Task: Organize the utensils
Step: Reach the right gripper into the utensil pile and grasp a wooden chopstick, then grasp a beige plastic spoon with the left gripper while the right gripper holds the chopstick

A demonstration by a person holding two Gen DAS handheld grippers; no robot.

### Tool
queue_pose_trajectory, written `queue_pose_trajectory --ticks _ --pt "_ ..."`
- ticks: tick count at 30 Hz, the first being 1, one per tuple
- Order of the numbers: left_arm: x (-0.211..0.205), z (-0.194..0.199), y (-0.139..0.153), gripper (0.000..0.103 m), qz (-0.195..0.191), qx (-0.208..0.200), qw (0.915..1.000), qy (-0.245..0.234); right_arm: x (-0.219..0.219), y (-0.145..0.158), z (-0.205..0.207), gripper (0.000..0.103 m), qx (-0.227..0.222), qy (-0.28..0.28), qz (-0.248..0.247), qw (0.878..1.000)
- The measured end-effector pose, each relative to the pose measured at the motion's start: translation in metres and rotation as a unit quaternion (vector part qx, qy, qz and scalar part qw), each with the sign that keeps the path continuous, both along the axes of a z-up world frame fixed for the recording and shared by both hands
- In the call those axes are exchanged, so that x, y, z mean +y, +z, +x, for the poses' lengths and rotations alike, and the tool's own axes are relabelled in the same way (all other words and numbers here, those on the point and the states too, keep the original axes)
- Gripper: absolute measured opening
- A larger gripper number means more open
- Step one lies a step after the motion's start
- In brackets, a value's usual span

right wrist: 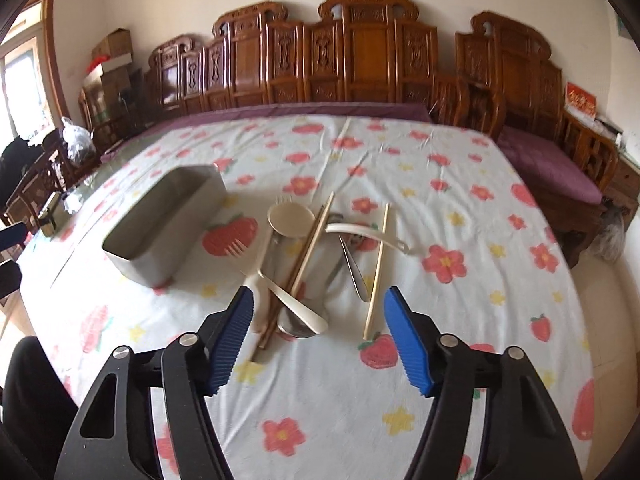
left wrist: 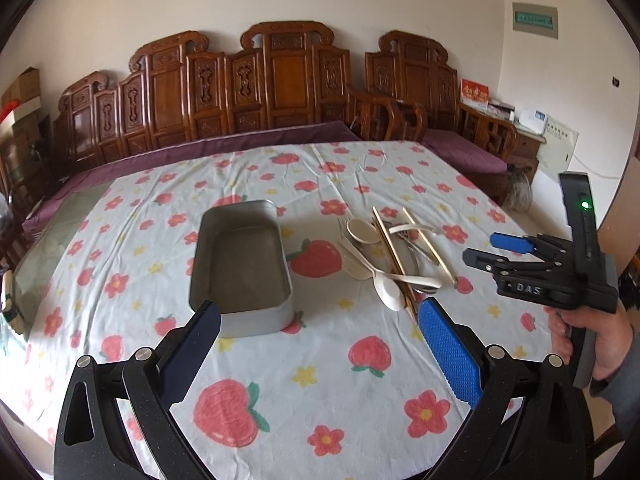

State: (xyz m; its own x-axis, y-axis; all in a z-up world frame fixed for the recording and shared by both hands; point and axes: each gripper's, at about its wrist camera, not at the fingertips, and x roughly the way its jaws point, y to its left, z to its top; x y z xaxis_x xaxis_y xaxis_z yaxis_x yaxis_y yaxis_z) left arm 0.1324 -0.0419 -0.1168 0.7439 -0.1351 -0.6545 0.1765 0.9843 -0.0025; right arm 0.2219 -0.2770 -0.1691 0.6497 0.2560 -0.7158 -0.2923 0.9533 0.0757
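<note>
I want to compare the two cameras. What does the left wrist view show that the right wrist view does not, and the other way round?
Only the left wrist view shows the right claw from the side, its hand, and the whole inside of the empty metal tray. Only the right wrist view shows a cream fork beside the tray and a bright window. Both show the utensil pile, the flowered tablecloth, the carved wooden bench, and open, empty claws.

- Grey metal tray (left wrist: 244, 264): rectangular, rounded corners, upright, open and empty.
- Utensil pile (left wrist: 394, 258): just right of the tray, apart from it; cream spoons, forks, wooden chopsticks and metal spoons lie crossed.
</note>
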Motion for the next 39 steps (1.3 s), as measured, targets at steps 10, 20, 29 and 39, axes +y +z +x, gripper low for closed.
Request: queue_pose_trajectory --ticks 10,20,29,39 --pt "-0.024 0.026 -0.022 0.089 0.012 0.029 0.9994 -0.016 -0.019 -0.051 0.048 0.048 0.066 -0.014 -0.006 0.998" --pt "-0.046 0.043 -0.046 0.088 0.035 0.056 0.9975 -0.024 -0.017 -0.079 0.092 0.032 0.101 -0.034 -0.032 0.994" --pt "-0.055 0.045 -0.06 0.088 0.039 0.07 0.9962 -0.032 -0.028 -0.08 0.096 0.006 0.108 -0.059 -0.052 0.991" --pt "-0.058 0.05 -0.065 0.08 0.04 0.08 0.9955 -0.031 -0.053 -0.078 0.082 0.005 0.099 -0.107 -0.107 0.983"
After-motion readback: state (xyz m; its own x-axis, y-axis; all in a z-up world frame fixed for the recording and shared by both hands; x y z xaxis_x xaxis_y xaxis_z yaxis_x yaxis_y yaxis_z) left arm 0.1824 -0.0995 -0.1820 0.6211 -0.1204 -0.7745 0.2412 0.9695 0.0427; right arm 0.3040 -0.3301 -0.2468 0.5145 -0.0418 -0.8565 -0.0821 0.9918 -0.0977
